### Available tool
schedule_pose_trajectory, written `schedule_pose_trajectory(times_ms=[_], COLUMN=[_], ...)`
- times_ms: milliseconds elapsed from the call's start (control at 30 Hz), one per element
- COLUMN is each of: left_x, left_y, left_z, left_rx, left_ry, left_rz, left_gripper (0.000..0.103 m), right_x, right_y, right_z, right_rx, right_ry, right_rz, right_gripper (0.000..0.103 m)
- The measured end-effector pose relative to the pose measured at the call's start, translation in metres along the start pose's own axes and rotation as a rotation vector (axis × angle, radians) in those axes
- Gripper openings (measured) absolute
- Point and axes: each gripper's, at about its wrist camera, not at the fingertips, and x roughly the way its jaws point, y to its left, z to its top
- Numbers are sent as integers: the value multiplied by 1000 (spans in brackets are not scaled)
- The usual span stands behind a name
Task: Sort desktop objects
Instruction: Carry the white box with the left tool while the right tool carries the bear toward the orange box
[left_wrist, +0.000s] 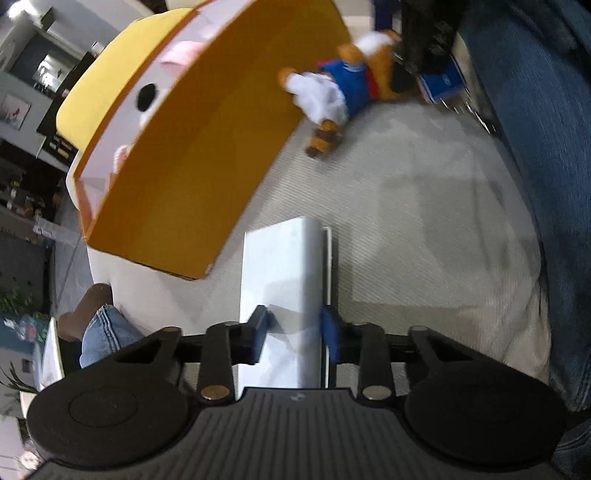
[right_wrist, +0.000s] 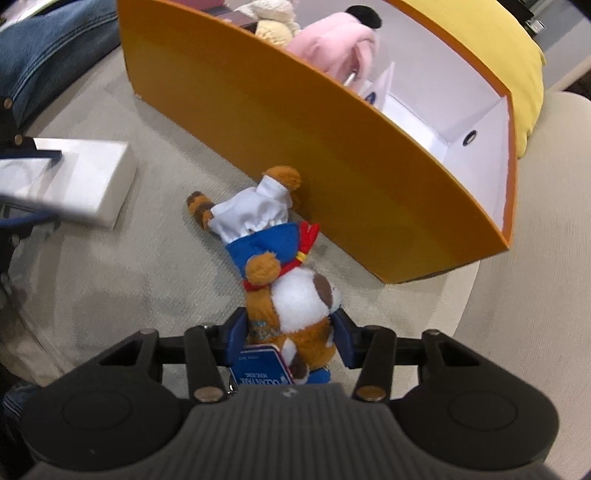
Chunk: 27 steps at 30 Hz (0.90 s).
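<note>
My left gripper (left_wrist: 293, 328) is shut on a white rectangular box (left_wrist: 280, 280), held over the beige cushion; the box also shows at the left of the right wrist view (right_wrist: 74, 181). My right gripper (right_wrist: 290, 330) is shut on the head of a brown plush toy (right_wrist: 280, 258) in a blue top and white trousers, whose legs reach the wall of the orange box (right_wrist: 332, 155). The toy also shows far off in the left wrist view (left_wrist: 332, 88). The orange box (left_wrist: 192, 147) stands open with a white inside.
Inside the orange box lie a pink plush (right_wrist: 336, 48), a cream plush (right_wrist: 275, 22) and white papers (right_wrist: 382, 83). A yellow cushion (right_wrist: 524, 62) lies behind the box. Denim-clad legs (left_wrist: 535, 147) border the beige cushion (left_wrist: 406, 221).
</note>
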Motion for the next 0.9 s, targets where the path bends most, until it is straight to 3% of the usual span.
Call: schedule_pose_trajectory(times_ms=[200,400,433,733,800,833,867,900], left_x=[-4,-4,-5,-4,-6,-7,-5,-5], left_y=[36,89,96,127,128,128,126,124], left_z=[-2,-7,-12,-14,-15,-16,-16,-16], left_rx=[-145,-340,-362,-434,-453,-455,-460,-466], left_ry=[1,4,8,36,27,27,28,27], left_rz=[-67,-159,-164,-218,-249,-265,-268,-257], left_gripper=[27,23,18,18,23,35,56,66], right_x=[-9,-26,-27,-2,-1,0,0,0], right_y=[-11,-5,-2,36,41,43,45,47], right_z=[-4,-3,1,60,68,70,70,72], right_rx=[72,170,186,259,255,252,250,249], right_ry=[-40,-85,-92,-85,-86,-87,-88,-88], right_rz=[55,285,309,378,394,400,403,408], right_gripper=[46,46,46,46,46,46,46,46])
